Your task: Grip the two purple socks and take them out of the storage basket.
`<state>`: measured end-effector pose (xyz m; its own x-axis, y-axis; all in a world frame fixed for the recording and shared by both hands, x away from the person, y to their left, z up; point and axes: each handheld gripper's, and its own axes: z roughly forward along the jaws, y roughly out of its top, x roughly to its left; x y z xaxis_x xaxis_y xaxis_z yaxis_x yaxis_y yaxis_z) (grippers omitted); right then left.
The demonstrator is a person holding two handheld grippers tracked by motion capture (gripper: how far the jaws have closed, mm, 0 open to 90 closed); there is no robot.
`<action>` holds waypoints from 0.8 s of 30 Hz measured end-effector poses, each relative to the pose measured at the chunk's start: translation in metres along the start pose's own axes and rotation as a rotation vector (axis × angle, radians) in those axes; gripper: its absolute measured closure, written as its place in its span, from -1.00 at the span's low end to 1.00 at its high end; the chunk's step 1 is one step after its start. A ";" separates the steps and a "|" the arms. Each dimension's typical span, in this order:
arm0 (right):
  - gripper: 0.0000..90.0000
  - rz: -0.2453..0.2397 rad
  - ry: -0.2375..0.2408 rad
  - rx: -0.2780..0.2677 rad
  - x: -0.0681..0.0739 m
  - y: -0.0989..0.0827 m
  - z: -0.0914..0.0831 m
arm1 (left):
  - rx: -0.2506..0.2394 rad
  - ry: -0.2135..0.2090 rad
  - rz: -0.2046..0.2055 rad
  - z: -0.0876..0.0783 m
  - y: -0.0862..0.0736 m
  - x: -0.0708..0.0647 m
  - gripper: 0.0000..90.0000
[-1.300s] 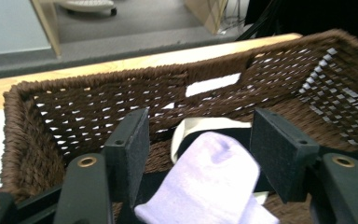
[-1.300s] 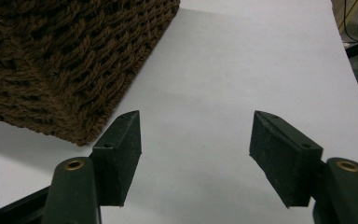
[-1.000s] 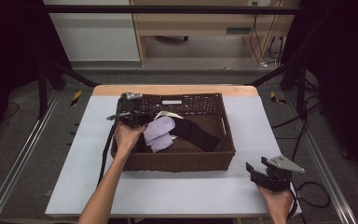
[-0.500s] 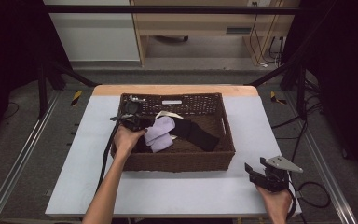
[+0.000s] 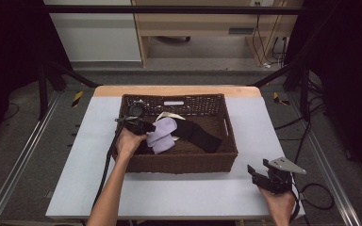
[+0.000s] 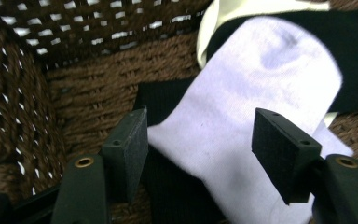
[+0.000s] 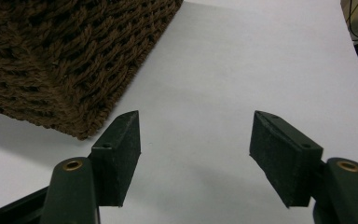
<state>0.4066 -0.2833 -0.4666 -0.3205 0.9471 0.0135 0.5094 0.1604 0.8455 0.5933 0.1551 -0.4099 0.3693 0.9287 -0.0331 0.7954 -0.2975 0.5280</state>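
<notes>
The right claw [image 5: 264, 175] hovered open and empty over the bare surface [image 5: 179, 197], just off the basket's near right corner, holding nothing. In the right gripper view its jaws framed only the white top beside the woven wall.

The basket [image 5: 179, 164] sat mid-surface. Inside it, toward the left wall, the left claw [image 6: 200, 149] had sunk a little lower than a second before, and its jaws had just been opening, now standing wide. In the left gripper view the pale sock [image 6: 256, 116] lay between and under them, but the pads did not press it, so nothing was gripped. That sock rested on a black sock [image 5: 200, 134], which stretched from the basket's middle toward its right wall; a cream strip [image 5: 169, 116] peeked out behind, near the far wall.

Judging by this, the descent and widening set up a pick of the pale sock: closing remained to be done.
</notes>
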 end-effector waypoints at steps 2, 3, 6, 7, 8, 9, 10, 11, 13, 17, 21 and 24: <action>-0.25 0.001 0.001 0.002 0.000 0.000 0.000 | 0.026 -0.002 -0.002 0.003 0.000 0.000 -0.21; -0.25 0.001 0.001 0.002 0.000 0.000 0.000 | 0.026 -0.002 -0.002 0.003 0.000 0.000 -0.21; -0.26 0.004 0.002 0.004 0.000 0.000 0.000 | 0.067 -0.001 0.001 0.007 0.000 0.000 -0.19; -0.26 0.000 0.000 0.004 0.000 0.000 0.001 | 0.094 -0.012 0.000 0.009 0.000 0.000 -0.18; -0.26 0.000 0.000 0.004 0.000 0.000 0.001 | 0.104 -0.017 0.000 0.010 0.000 0.000 -0.15; -0.26 0.000 0.000 0.004 0.000 0.000 0.001 | 0.104 -0.017 0.000 0.010 0.000 0.000 -0.08; -0.26 -0.001 0.000 0.004 0.000 0.000 0.001 | 0.119 -0.029 -0.001 0.011 0.000 0.000 0.01; -0.26 -0.001 0.000 0.004 0.000 0.000 0.001 | 0.119 -0.029 -0.001 0.011 0.000 0.000 0.08; -0.26 0.000 0.001 0.004 0.000 0.000 0.001 | 0.126 -0.028 -0.009 0.012 -0.001 0.001 0.33; -0.26 -0.002 0.000 0.006 0.000 0.000 0.000 | 0.143 -0.031 -0.030 0.012 0.000 0.003 0.73; -0.26 0.001 0.001 0.004 0.000 0.000 0.000 | 0.126 -0.034 -0.017 0.010 -0.001 0.002 0.91; -0.26 0.000 0.001 0.004 0.000 0.000 0.000 | 0.058 -0.041 -0.027 0.003 -0.001 0.002 0.92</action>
<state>0.4067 -0.2834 -0.4667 -0.3219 0.9467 0.0138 0.5126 0.1620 0.8432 0.5951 0.1568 -0.4134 0.3655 0.9272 -0.0817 0.8313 -0.2857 0.4767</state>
